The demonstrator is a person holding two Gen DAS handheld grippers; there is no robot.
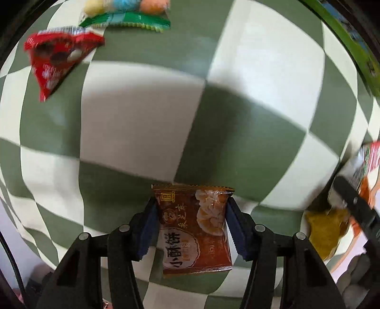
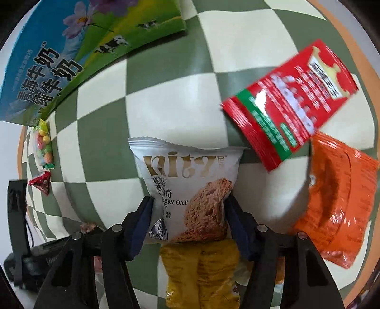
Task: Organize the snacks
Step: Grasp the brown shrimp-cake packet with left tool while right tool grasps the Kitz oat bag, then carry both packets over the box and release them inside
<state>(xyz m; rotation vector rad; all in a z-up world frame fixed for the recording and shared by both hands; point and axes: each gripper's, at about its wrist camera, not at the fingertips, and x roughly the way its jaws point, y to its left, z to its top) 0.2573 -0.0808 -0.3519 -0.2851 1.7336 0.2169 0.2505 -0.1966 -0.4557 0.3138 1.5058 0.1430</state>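
My left gripper [image 1: 190, 202] points down over the green and white checked tablecloth [image 1: 142, 118]. It is shut on a brown pastry packet [image 1: 194, 228], with the blue pads pressing both of its side edges. In the right wrist view my right gripper [image 2: 188, 202] is shut on a white oat cookie packet [image 2: 187, 171], which is pinched in between the pads. Under that packet lies a yellow snack packet [image 2: 201, 268]. The yellow snack packet [image 1: 325, 233] also shows at the right edge of the left wrist view.
A red triangular packet [image 1: 54, 61], a green packet [image 1: 128, 21] and a bag of coloured candies [image 1: 123, 6] lie at the far left. A milk carton box [image 2: 59, 54] stands at the upper left. A red packet [image 2: 292, 102] and an orange packet [image 2: 339, 202] lie to the right.
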